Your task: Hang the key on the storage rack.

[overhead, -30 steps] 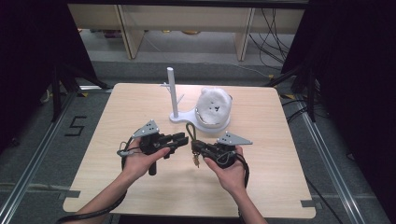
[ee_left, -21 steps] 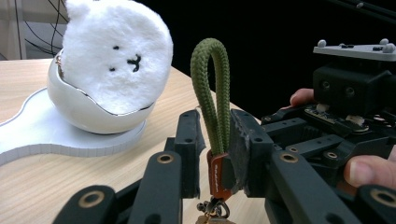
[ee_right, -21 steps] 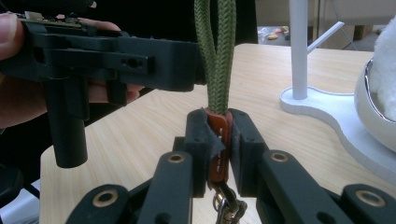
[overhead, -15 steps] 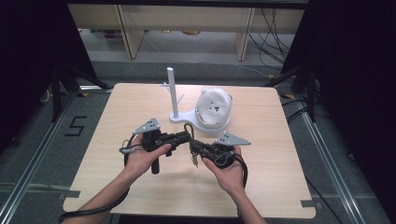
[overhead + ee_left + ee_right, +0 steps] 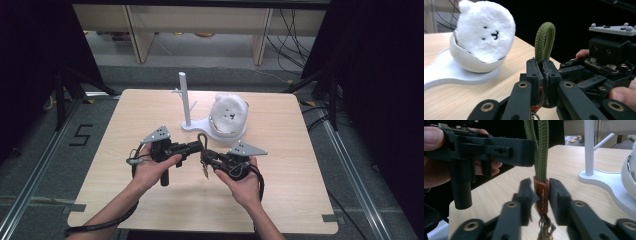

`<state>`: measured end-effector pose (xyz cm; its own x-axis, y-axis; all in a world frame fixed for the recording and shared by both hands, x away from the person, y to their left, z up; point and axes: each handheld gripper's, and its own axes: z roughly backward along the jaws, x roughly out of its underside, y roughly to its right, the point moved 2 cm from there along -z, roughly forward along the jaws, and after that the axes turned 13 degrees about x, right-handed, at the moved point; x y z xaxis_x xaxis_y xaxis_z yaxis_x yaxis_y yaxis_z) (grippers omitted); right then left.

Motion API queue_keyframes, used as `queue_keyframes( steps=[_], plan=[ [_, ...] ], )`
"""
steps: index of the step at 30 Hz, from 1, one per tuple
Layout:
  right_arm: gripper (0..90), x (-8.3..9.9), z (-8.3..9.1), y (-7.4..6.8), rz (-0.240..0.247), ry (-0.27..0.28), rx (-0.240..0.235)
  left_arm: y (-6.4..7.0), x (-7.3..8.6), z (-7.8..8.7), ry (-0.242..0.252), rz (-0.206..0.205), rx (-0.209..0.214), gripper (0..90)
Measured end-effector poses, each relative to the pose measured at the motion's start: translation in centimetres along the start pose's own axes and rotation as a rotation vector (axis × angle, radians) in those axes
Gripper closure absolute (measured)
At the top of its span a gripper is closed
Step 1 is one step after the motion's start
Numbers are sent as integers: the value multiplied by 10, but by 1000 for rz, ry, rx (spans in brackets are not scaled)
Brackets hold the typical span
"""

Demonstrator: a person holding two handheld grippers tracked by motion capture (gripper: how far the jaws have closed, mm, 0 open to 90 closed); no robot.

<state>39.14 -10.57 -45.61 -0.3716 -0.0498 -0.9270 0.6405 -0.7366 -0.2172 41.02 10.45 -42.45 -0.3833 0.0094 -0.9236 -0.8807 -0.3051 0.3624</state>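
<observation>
A keychain hangs between my two grippers above the table's middle: a green rope loop (image 5: 202,137) on top, a brown leather tab (image 5: 541,195) under it, and metal rings (image 5: 205,171) dangling below. My left gripper (image 5: 201,146) is shut on the rope loop (image 5: 545,37) just above the tab, its jaws (image 5: 541,72) pinching the cord. My right gripper (image 5: 206,158) comes in from the right, and its jaws (image 5: 541,192) are shut on the leather tab. In the right gripper view the left gripper's black body (image 5: 499,148) crosses the green cord (image 5: 540,150).
A white stand (image 5: 185,100) with a post and side pegs sits on a flat white base (image 5: 439,72) at the table's far middle. Beside it, a white plush bear (image 5: 229,112) rests in a white bowl (image 5: 474,63). Bare wood lies on both sides of the hands.
The left gripper has moved right to meet the right one and now pinches the rope loop. The keychain stands upright between them, slightly farther up the table.
</observation>
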Motion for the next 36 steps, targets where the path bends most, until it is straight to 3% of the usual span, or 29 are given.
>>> queue_keyframes(
  steps=[3,5,6,7,8,10,12,15,16,18,20,22,24,27,30,31,32,36],
  plan=[
    [619,1,0,1,5,-8,12,-3,-3,5,4,-2,-23,845],
    [592,1,2,0,-19,-9,13,-6,-4,8,3,-13,-44,844],
    [586,1,2,2,15,5,26,-6,-4,9,3,-16,-51,844],
    [580,2,3,1,-12,-10,26,-8,-5,11,1,-23,-61,845],
    [575,2,4,3,14,-5,39,-8,-5,13,1,-26,-69,844],
    [569,3,5,4,-4,-7,53,-10,-6,16,-5,-42,-91,845],
    [563,4,7,8,11,-1,67,-12,-6,18,-7,-50,-109,844],
    [555,6,11,10,-4,-8,76,-15,-7,22,-2,-64,-136,844],
    [552,7,11,13,23,1,93,-16,-7,23,-1,-63,-143,844],
    [548,8,16,14,-5,-11,106,-18,-8,26,5,-70,-157,845],
    [543,9,18,19,5,4,128,-21,-9,28,3,-82,-165,844],
    [538,9,22,24,13,12,133,-22,-10,30,2,-76,-176,844],
    [534,11,26,26,-18,-1,148,-23,-11,32,0,-79,-194,844],
    [531,13,30,33,3,9,169,-27,-12,35,3,-74,-215,844],
    [526,16,34,36,-21,1,183,-30,-14,38,8,-71,-237,845],
    [525,16,35,38,-7,4,188,-31,-14,39,8,-70,-249,845],
    [524,17,37,37,-33,-8,198,-32,-14,40,8,-67,-255,844],
    [520,20,41,43,-15,3,213,-36,-16,43,12,-66,-273,844]
  ],
)
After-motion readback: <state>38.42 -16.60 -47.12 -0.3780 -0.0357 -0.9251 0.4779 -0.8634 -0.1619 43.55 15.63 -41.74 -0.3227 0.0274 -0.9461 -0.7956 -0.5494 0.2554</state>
